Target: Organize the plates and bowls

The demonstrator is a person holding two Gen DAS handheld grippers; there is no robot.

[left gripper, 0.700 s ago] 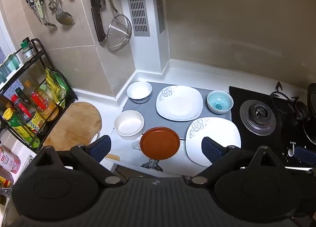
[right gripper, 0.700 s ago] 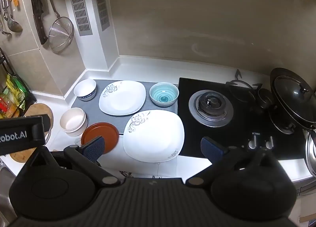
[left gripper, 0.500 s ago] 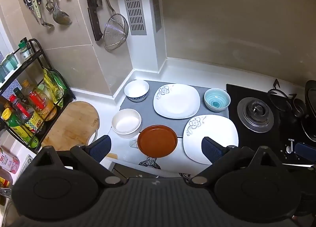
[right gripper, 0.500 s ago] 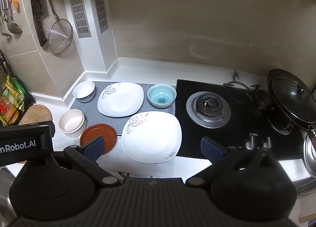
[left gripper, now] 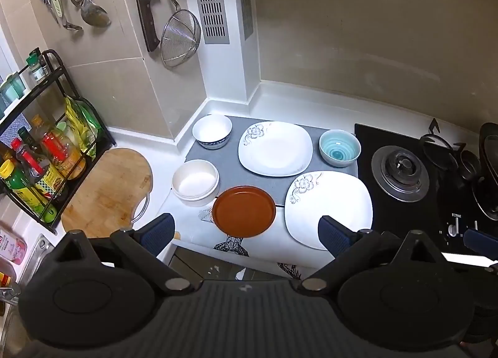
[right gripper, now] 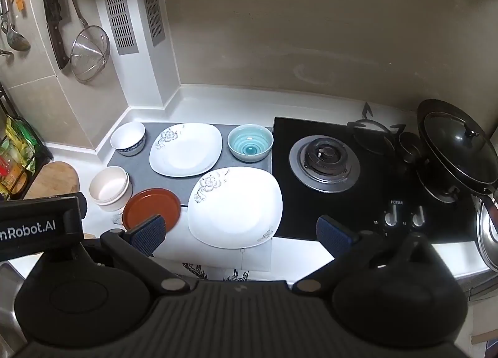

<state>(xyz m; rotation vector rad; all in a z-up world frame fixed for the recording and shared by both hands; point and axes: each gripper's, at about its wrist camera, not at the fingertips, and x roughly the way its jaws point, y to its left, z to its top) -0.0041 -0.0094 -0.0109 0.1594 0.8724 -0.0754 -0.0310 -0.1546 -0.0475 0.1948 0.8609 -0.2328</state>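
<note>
Both hover high above the white table, aimed down. The left hand-held gripper and right hand-held gripper gape wide, empty. Round brown plate lies at twelve o'clock of the left one, square white floral plate at the right's twelve.

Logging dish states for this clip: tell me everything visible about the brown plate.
The brown plate is round, shallow, with a low raised rim, matte reddish-brown and empty. It lies flat near the counter's front edge, right of the cream bowl and left of the near white square plate, close to both; contact is unclear. Neither gripper holds it.
</note>
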